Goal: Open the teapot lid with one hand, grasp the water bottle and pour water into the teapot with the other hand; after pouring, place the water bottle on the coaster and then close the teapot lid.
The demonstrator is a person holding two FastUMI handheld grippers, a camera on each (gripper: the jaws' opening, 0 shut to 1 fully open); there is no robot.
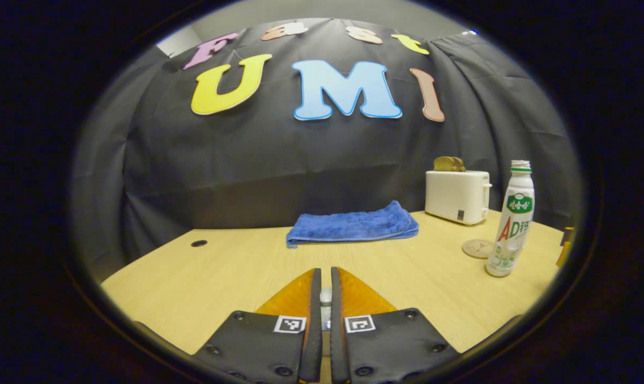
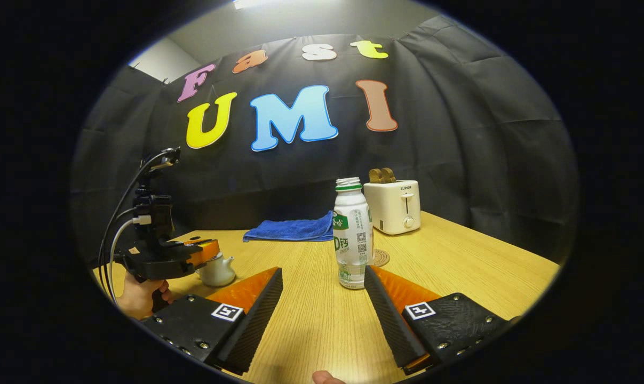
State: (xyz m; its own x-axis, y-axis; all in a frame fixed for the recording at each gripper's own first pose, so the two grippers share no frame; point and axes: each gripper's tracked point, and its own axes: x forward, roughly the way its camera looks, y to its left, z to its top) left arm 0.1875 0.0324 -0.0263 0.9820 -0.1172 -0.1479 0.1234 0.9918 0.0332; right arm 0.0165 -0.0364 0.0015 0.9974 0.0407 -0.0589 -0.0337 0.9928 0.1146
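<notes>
- My left tool (image 1: pixel 325 288) has its two fingers drawn nearly together around something small and pale in the narrow gap; I take it for the teapot lid's knob, though the left gripper view shows too little of it to be sure.
- In the right gripper view that same left tool (image 2: pixel 201 250) sits at the far left, held by my hand (image 2: pixel 140 296), right over the top of the small white teapot (image 2: pixel 217 271), which stands on the counter (image 2: pixel 311 320).
- Farther back, near the middle of the counter, lies a folded blue towel (image 1: pixel 352 224), close to the black cloth wall.
- My right tool (image 2: pixel 322 288) has its fingers spread wide apart, gripping nothing, low over the wood-grain counter.
- The water bottle (image 2: pixel 352 240) stands upright on the counter, uncapped, with a white body and a green ring at the neck. It is just ahead of my right tool's open fingers, nearer the right finger, and I cannot tell whether that finger touches it.
- In the left gripper view the water bottle (image 1: pixel 511 221) stands toward the right edge.
- The round coaster (image 1: pixel 478 248) lies flat just beside the bottle's base, on its far side; the bottle is not on it.
- A white toaster (image 2: pixel 394 207) with two brown slices poking out of its top stands at the back right of the counter.
</notes>
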